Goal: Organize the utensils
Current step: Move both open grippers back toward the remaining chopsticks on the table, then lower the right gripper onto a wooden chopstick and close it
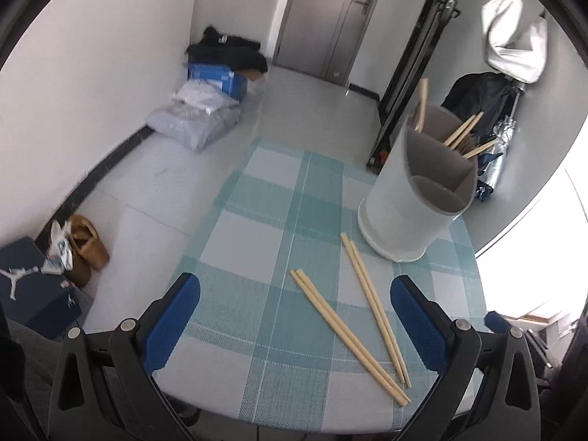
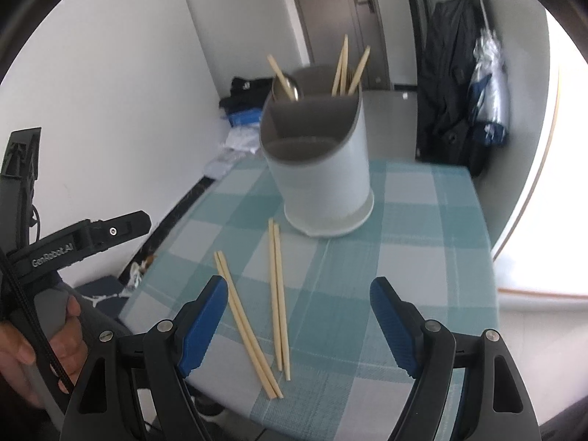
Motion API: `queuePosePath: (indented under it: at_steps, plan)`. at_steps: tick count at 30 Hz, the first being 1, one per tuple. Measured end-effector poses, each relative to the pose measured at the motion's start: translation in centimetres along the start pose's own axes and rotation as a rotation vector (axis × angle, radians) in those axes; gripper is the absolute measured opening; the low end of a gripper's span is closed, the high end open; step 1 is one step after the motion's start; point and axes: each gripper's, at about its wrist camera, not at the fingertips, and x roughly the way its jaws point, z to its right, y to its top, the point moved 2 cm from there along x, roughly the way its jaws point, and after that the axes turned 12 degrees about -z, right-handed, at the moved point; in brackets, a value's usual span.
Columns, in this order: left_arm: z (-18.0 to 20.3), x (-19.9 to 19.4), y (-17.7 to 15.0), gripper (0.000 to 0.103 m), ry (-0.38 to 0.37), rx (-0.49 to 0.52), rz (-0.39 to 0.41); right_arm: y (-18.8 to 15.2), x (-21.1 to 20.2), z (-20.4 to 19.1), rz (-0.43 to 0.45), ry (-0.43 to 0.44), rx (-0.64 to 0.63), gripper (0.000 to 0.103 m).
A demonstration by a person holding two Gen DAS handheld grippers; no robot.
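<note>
Two pairs of wooden chopsticks lie on the checked tablecloth: one pair [image 1: 349,336] [image 2: 248,323] to the left, the other pair [image 1: 375,307] [image 2: 279,294] nearer the holder. A pale utensil holder [image 1: 408,205] [image 2: 319,180] with grey compartments stands behind them, with several chopsticks and a metal spoon [image 2: 288,88] in its back compartments. My left gripper [image 1: 296,327] hovers open above the chopsticks, nothing between its blue pads. My right gripper [image 2: 299,325] is also open over both pairs, empty. The left gripper's body [image 2: 79,246] shows in the right wrist view, held by a hand [image 2: 44,349].
The small table [image 1: 279,417] ends just below the chopsticks and at the right. On the floor to the left are bags [image 1: 198,121], a blue box [image 1: 33,294] and a brown bag [image 1: 86,246]. A door [image 1: 330,18] and hanging coats [image 2: 452,84] stand behind.
</note>
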Motion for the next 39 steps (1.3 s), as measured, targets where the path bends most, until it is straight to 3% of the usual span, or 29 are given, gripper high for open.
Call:
queuePosePath:
  at_steps: [3, 11, 21, 26, 32, 39]
  plan:
    - [-0.7, 0.7, 0.4, 0.102, 0.004, -0.009, -0.039, 0.1, 1.6, -0.2, -0.061, 0.0, -0.008, 0.08]
    - [-2.7, 1.2, 1.7, 0.102, 0.02, -0.051, -0.03, 1.5, 5.5, -1.0, -0.191, -0.035, -0.087, 0.076]
    - [-3.5, 2.2, 2.1, 0.102, -0.016, -0.079, -0.075, 3.5, 10.5, -0.6, -0.313, -0.054, -0.1, 0.043]
    - [-3.6, 2.2, 2.3, 0.102, -0.019, -0.09, -0.082, 3.3, 10.8, -1.4, -0.316, -0.1, -0.174, 0.038]
    - [-3.6, 2.2, 2.3, 0.102, -0.017, -0.085, -0.076, 3.4, 10.9, -3.7, -0.315, -0.138, -0.258, 0.025]
    - [-4.2, 2.2, 2.3, 0.102, -0.016, -0.108, -0.083, 3.1, 11.5, -5.5, -0.334, -0.155, -0.323, 0.021]
